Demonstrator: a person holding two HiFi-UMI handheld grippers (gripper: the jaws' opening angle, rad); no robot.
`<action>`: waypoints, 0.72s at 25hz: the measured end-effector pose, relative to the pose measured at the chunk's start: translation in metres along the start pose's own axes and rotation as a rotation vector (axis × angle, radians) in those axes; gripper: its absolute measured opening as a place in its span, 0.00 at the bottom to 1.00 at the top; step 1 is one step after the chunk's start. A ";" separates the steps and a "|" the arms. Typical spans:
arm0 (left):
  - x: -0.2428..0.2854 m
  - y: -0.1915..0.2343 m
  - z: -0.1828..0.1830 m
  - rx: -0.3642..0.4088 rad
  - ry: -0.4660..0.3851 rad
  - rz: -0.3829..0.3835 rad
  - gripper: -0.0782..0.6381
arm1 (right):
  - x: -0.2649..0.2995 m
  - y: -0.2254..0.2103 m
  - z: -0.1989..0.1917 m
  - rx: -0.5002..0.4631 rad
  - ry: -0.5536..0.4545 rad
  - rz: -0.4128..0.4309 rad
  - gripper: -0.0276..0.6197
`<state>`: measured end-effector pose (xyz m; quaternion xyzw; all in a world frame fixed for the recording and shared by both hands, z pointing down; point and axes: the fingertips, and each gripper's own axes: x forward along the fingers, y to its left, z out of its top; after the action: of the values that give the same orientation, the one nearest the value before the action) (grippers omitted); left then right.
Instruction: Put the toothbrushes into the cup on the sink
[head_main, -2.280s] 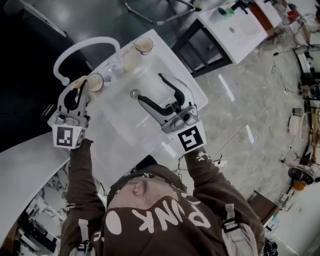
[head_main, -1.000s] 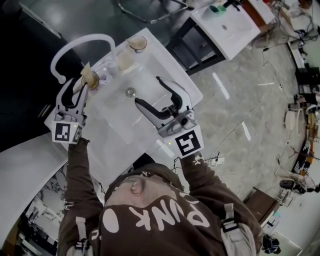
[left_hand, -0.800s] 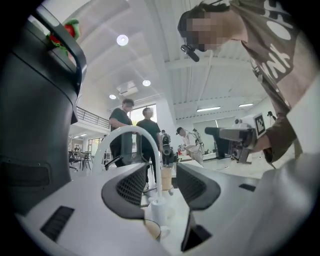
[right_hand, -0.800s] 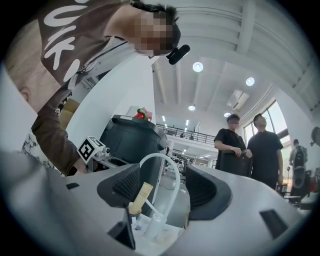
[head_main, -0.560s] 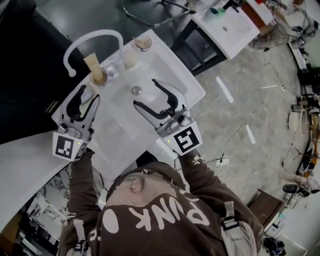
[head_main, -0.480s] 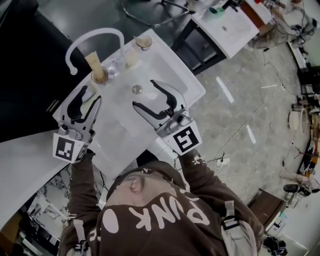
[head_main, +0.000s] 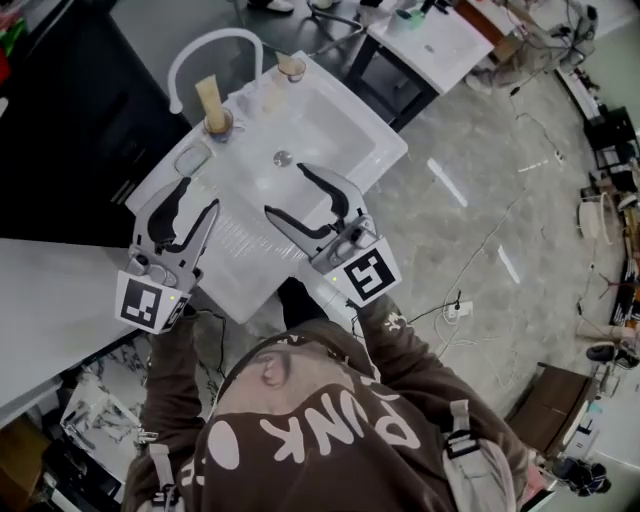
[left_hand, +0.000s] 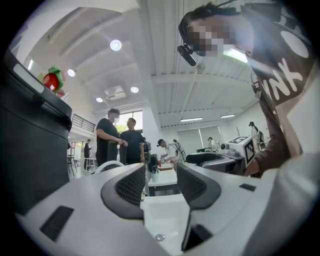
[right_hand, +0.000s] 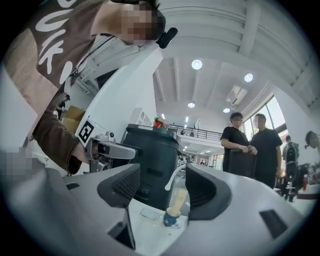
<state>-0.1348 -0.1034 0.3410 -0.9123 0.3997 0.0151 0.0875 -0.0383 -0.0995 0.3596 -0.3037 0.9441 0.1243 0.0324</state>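
The left hand-held gripper (head_main: 198, 197) hovers at the near-left corner of the sink (head_main: 375, 140), its jaws just opened wide, empty. The cup (head_main: 217, 123) holding a toothbrush (head_main: 208, 95) stands on the sink's far-left rim. The right hand-held gripper (head_main: 285, 190) hangs open, empty, over the sink's basin.

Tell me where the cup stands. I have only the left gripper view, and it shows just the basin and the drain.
Observer: The cup stands on the far left corner of the sink, which your view doesn't show.
Operator: Say what is in it.
Observer: A beige toothbrush stands in it, sticking well above the rim.
Operator: Report the right gripper.
Observer: The right gripper has its fingers apart with nothing between them. In its own view the cup shows beyond the gap.
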 end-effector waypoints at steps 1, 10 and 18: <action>-0.013 -0.010 0.006 0.003 -0.001 -0.012 0.37 | -0.007 0.015 0.008 -0.001 -0.004 -0.011 0.46; -0.109 -0.069 0.069 0.027 -0.043 -0.094 0.37 | -0.050 0.117 0.079 -0.071 0.004 -0.097 0.46; -0.148 -0.099 0.101 0.027 -0.073 -0.131 0.37 | -0.075 0.159 0.113 -0.111 0.011 -0.127 0.44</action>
<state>-0.1591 0.0870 0.2707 -0.9341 0.3359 0.0371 0.1152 -0.0712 0.0969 0.2951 -0.3648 0.9148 0.1723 0.0179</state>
